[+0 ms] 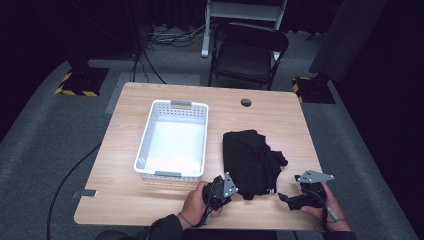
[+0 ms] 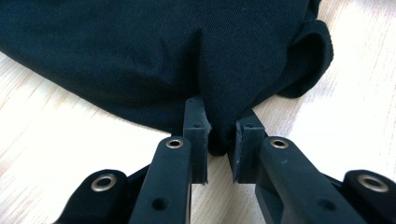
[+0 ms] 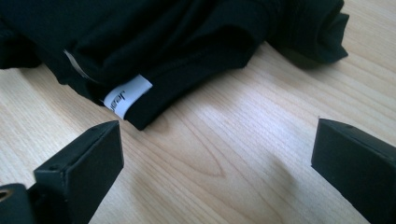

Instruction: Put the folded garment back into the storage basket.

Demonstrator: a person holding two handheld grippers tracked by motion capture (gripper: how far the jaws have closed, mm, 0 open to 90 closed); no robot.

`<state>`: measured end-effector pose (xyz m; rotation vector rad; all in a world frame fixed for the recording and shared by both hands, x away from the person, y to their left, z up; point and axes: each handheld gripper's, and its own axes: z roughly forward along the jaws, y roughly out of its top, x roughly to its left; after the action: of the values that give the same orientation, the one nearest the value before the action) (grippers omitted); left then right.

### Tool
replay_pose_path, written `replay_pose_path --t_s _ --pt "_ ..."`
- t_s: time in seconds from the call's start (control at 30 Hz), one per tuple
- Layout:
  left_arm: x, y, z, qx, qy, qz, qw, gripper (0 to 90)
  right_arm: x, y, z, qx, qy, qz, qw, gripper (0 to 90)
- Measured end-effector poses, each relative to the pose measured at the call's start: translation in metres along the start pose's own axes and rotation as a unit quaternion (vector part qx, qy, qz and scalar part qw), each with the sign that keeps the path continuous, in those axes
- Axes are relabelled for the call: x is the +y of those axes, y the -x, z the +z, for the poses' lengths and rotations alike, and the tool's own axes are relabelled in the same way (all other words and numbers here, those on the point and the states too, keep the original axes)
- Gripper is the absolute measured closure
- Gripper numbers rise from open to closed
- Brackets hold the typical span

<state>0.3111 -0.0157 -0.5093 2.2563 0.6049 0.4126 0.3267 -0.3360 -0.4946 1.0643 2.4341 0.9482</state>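
Black cloth, a crumpled garment (image 1: 252, 161), lies on the wooden tabletop (image 1: 260, 112) just right of the white basket (image 1: 173, 139), and my left tongs (image 2: 219, 140) are pinched nearly closed on a fold at the garment's near edge. My right tongs (image 3: 215, 163) are spread wide with nothing between them, hovering over bare wood just off the garment's near right corner, where a white label (image 3: 127, 95) sticks out. Beyond the garment, past the tabletop's far edge, stands a dark folding chair (image 1: 248, 55).
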Motion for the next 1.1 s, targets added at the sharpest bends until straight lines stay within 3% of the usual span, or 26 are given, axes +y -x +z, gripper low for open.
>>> replay_pose_path --t_s 0.57,0.7,1.1 --pt "-0.001 -0.002 0.0 -0.01 0.002 -0.006 0.9999 78.4 0.033 -0.003 0.0 -0.009 0.01 -0.022 0.9997 2.6" --pt "-0.001 -0.001 0.0 -0.007 0.002 0.0 1.0 78.3 0.041 -0.003 0.004 -0.015 0.011 -0.022 0.9996 2.6" --pt "-0.001 -0.001 0.0 -0.008 0.003 -0.001 1.0 78.3 0.064 -0.006 0.01 -0.008 0.023 -0.033 0.9992 2.6"
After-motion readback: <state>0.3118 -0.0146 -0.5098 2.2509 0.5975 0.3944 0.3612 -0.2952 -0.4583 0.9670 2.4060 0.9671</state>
